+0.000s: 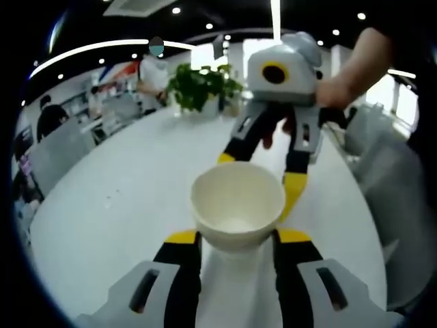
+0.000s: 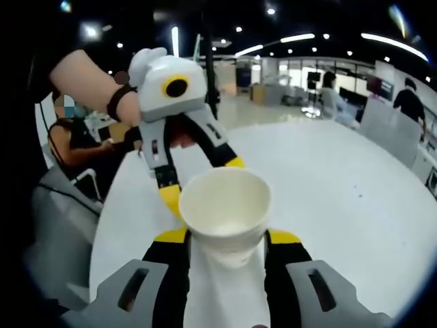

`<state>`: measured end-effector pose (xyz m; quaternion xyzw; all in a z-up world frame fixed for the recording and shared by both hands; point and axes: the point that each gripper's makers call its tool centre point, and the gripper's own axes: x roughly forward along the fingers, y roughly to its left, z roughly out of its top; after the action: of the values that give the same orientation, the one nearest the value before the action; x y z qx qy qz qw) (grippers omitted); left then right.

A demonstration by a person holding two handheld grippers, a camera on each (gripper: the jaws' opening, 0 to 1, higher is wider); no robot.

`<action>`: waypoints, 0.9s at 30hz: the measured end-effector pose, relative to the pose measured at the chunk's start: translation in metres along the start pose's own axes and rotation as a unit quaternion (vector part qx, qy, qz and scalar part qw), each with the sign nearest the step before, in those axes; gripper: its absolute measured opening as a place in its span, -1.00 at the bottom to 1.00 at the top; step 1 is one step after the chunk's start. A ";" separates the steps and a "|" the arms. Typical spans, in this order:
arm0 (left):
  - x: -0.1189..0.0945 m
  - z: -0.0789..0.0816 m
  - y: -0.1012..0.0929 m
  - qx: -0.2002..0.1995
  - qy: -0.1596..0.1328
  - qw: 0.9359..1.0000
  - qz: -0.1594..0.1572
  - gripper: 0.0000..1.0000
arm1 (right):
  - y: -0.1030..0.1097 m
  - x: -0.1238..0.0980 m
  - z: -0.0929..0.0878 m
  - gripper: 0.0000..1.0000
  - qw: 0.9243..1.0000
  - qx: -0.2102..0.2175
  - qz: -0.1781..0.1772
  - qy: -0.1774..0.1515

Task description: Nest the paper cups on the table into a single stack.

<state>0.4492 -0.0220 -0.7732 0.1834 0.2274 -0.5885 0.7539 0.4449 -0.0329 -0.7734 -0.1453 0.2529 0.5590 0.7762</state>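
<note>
Yellow-tipped jaws of the left gripper (image 1: 237, 236) rise from the bottom of the left gripper view, closed against the sides of a white paper cup (image 1: 237, 203) so that it sits upright between them with its mouth open upward. Holding it this way keeps the cup's inside clear, ready to receive another cup or be lowered into one. Beyond it, the right gripper (image 1: 263, 171) faces back toward the camera, a person's hand (image 1: 334, 92) around its body. What its jaws hold is hidden behind the near cup's rim.

From the right gripper view, the right gripper (image 2: 227, 236) likewise clamps a second paper cup (image 2: 224, 205) upright by its sides, mouth open. Just behind it the left gripper (image 2: 205, 181) points toward the camera, held by a hand wearing a dark wristband (image 2: 117, 101).

Both cups are lifted above the white desk (image 1: 123, 205), near one of its curved edges, facing each other at close range. This looks like the lining-up step before one cup is slid into the other. I judge nesting has not yet begun, since each cup appears empty.

A potted plant (image 1: 201, 85) stands toward the desk's far edge. Seated people and office chairs lie beyond.
</note>
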 end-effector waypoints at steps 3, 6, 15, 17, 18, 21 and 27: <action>0.002 -0.004 0.001 -0.005 0.003 1.000 -0.002 -0.21 | -0.001 0.004 -0.004 -0.22 1.000 0.003 0.002 0.003; 0.003 -0.006 0.001 -0.012 0.003 1.000 -0.004 -0.19 | -0.001 0.006 -0.007 -0.22 1.000 0.002 0.001 0.009; 0.003 -0.006 0.004 -0.001 0.004 1.000 -0.004 -0.16 | -0.002 0.006 -0.005 -0.20 1.000 0.011 -0.004 0.000; 0.003 -0.006 0.004 -0.001 0.003 1.000 -0.004 -0.12 | -0.002 0.006 -0.006 -0.21 1.000 0.012 -0.004 0.001; 0.003 -0.007 0.005 -0.009 0.001 1.000 -0.003 -0.08 | -0.001 0.006 -0.007 -0.20 1.000 0.012 -0.005 0.004; 0.001 -0.009 0.009 -0.025 0.002 1.000 0.005 0.06 | 0.001 0.003 -0.011 -0.14 1.000 0.010 -0.008 0.005; -0.013 -0.011 0.009 -0.043 -0.002 0.999 0.019 0.16 | 0.007 -0.009 -0.021 -0.08 0.999 0.023 -0.019 0.010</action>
<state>0.4537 -0.0033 -0.7749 0.1541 0.2475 -0.5638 0.7728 0.4309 -0.0483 -0.7853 -0.1378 0.2709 0.5366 0.7872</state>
